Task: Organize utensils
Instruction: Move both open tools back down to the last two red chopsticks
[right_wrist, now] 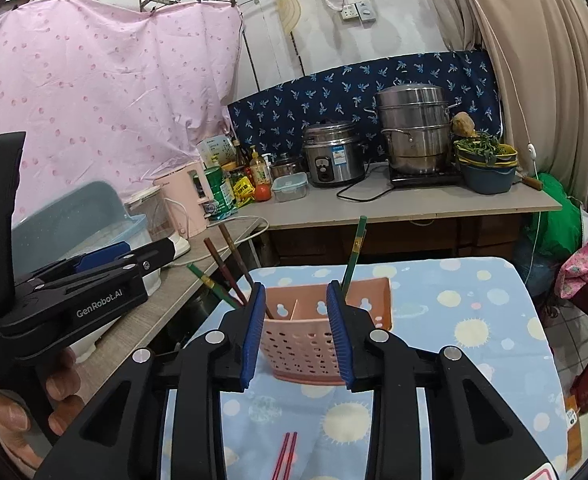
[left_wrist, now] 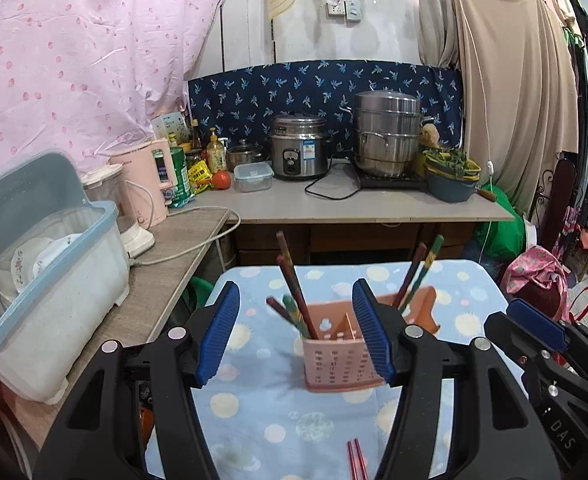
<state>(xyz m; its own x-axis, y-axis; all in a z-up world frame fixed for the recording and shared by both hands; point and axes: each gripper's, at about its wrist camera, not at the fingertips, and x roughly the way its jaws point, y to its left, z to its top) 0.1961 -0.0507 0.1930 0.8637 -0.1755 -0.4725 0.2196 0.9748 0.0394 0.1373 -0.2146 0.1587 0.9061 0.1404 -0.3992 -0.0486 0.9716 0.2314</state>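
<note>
A pink perforated utensil holder (left_wrist: 337, 360) (right_wrist: 297, 344) stands on a table under a blue dotted cloth (left_wrist: 274, 420) (right_wrist: 453, 300). Several dark red and green chopsticks (left_wrist: 290, 276) (right_wrist: 230, 276) lean out of its left end. A few more chopsticks (left_wrist: 417, 276) (right_wrist: 353, 252) stand at its right end. A red pair of chopsticks (left_wrist: 355, 460) (right_wrist: 288, 456) lies on the cloth close to me. My left gripper (left_wrist: 295, 286) is open, short of the holder, with nothing between its pads. My right gripper (right_wrist: 295, 286) is also open, its pads framing the holder without touching it.
A lidded dish box (left_wrist: 54, 280) and a pink kettle (left_wrist: 146, 184) stand on the wooden side counter at the left. A rice cooker (left_wrist: 297, 152), a steamer pot (left_wrist: 385, 136) and bowls of greens (left_wrist: 451, 168) line the back counter. A hand (right_wrist: 10, 412) holds the left gripper's handle.
</note>
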